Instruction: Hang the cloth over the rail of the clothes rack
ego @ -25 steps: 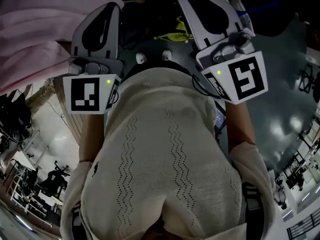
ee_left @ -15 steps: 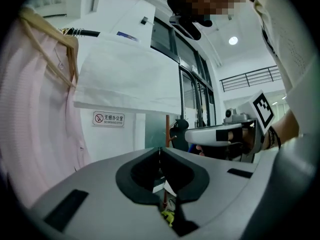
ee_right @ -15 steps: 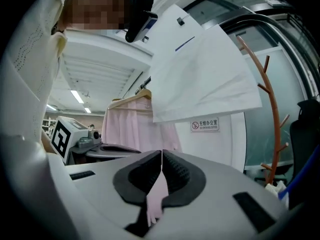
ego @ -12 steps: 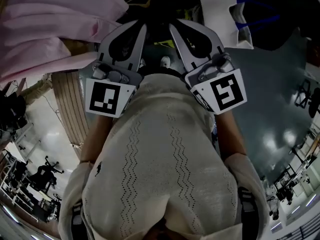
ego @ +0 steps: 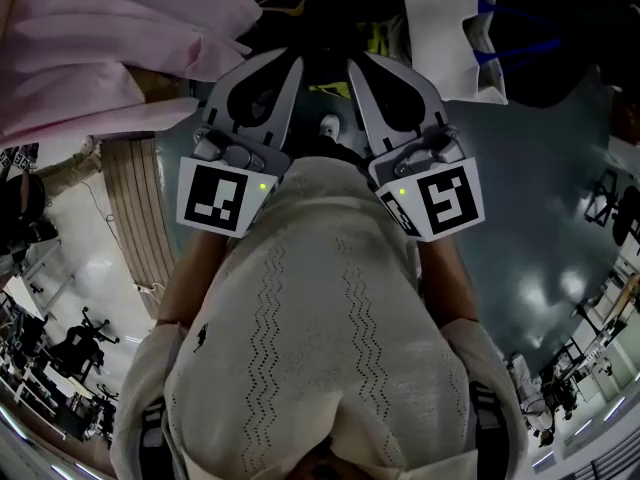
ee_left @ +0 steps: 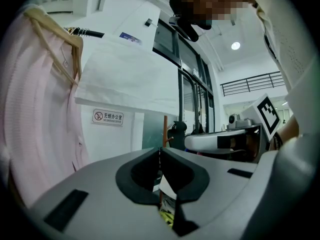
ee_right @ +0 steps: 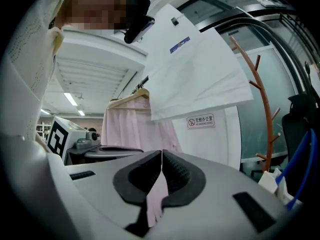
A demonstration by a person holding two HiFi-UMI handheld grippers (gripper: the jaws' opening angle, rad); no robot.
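Since a second ago my two tongs have drawn in toward each other, and the white cloth (ego: 450, 33) has come into the upper right of the head view; it sits there above my right gripper (ego: 365, 68), clear of both tongs. In the left gripper view the cloth (ee_left: 130, 69) spreads across the upper middle, its left edge meeting the dark rail (ee_left: 90, 32); I cannot tell how it lies over that rail. In the right gripper view it (ee_right: 200, 74) fills the upper centre. My left gripper (ego: 285, 68) has its jaws together on nothing; the right gripper's jaws are together as well, and the pink in the slot under the tips looks like background. A pink garment (ego: 100, 48) fills the upper left of the head view; it hangs on a wooden hanger (ee_left: 55, 29) just left of the cloth. A brown coat stand (ee_right: 265, 114) rises at the right of the right gripper view.
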